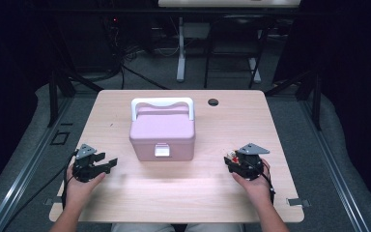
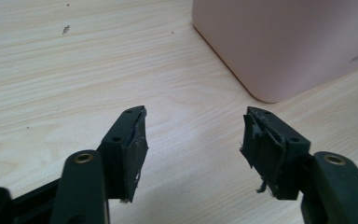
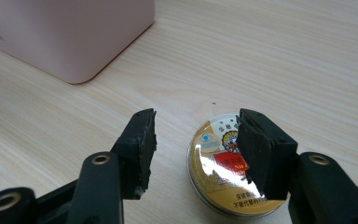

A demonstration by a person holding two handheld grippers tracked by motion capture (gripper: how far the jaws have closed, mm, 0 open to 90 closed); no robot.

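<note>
Right tongs (image 3: 193, 128) gape over a gold round tin (image 3: 223, 168) with small Chinese print, near the pink box (image 1: 162, 130); left tongs (image 2: 193, 128) gape empty.

A lab or recording studio, by the look of it: black curtains (image 1: 9, 72) all round, grey carpet (image 1: 174, 72), cables (image 1: 125, 63) snaking behind the far edge of the pale wooden counter (image 1: 183, 193), metal floor rails (image 1: 24, 179) alongside, another desk's white leg (image 1: 180, 53) beyond.
</note>
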